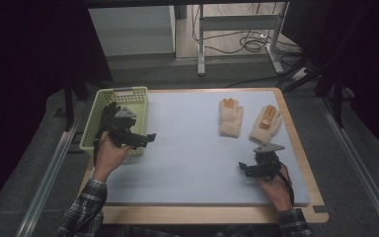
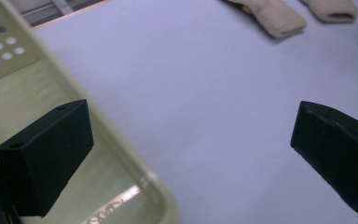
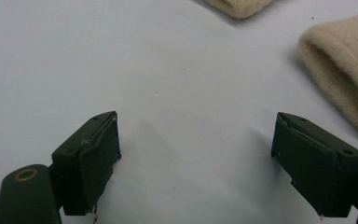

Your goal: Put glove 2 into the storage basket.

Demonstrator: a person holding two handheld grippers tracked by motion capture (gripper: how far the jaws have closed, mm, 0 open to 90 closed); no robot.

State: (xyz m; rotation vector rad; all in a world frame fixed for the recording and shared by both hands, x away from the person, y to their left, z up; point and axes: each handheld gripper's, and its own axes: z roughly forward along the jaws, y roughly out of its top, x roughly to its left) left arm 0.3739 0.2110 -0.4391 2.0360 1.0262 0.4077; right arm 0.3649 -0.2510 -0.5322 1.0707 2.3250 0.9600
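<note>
- High view: two gloves (image 1: 249, 120) lying side by side, far right on the mat (image 1: 192, 148); basket (image 1: 137, 103) at far left.
- Right gripper (image 1: 246, 169) hovering wide near the closer glove's cuff (image 3: 340, 65), holding nothing.
- Left gripper (image 1: 145, 139) gaping wide over the basket rim, empty.
- Likely approaching the pick; next, advancing onto the cuff, closing.

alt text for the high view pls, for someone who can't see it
A person holds two open grippers over a pale blue mat: the left gripper beside a green basket, the right gripper near two beige gloves lying flat, fingers pointing away.
</note>
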